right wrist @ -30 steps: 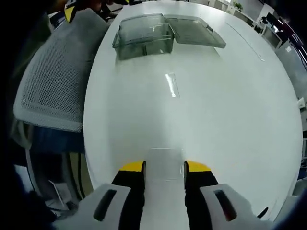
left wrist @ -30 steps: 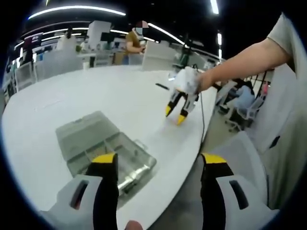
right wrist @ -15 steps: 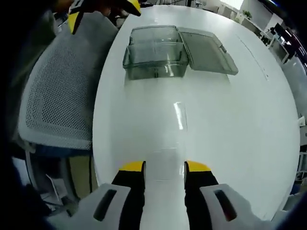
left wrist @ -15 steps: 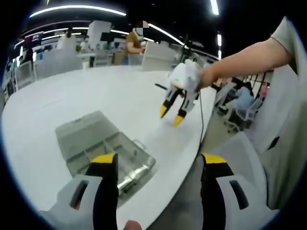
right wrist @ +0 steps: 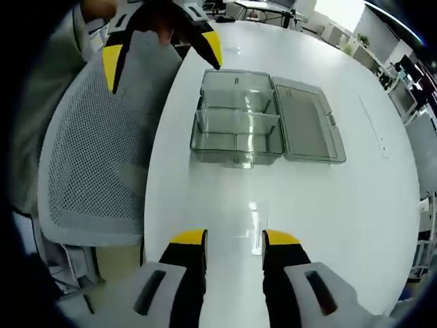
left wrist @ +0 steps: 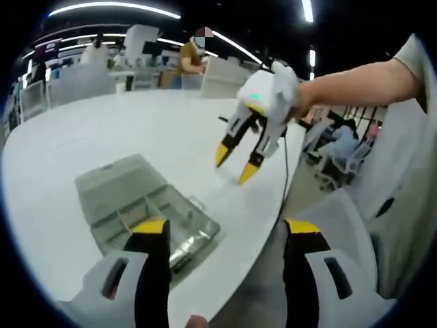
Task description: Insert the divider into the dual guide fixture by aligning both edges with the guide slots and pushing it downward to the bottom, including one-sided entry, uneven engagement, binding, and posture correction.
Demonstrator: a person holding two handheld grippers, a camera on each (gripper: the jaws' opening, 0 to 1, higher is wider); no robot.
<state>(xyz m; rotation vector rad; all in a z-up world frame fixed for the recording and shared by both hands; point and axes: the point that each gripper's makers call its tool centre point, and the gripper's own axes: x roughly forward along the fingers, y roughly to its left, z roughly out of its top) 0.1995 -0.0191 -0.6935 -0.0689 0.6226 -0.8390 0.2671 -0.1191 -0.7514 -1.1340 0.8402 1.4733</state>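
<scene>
A clear plastic box (left wrist: 147, 212) sits near the table's edge with its lid (right wrist: 307, 126) folded open flat beside it; an inner wall (right wrist: 239, 115) crosses the box. My left gripper (left wrist: 227, 229) hovers over the box's near end, open, nothing between its jaws. In the right gripper view the left gripper (right wrist: 162, 55) hangs beyond the box. My right gripper (right wrist: 234, 239) is in the air, pointing at the box (right wrist: 235, 130), jaws narrow on a faint clear divider (right wrist: 235, 222). Seen from the left, the right gripper (left wrist: 234, 164) is above the table, right of the box.
The white round table (right wrist: 328, 225) ends just beside the box. A grey mesh chair (right wrist: 95, 171) stands against that edge. A person's bare arm (left wrist: 355, 85) holds the right gripper. Desks, chairs and a standing person (left wrist: 191, 58) lie far behind.
The right gripper has lifted off the table and come closer to the box, which now looks larger in its view. The left gripper has stayed over the box, still open.
</scene>
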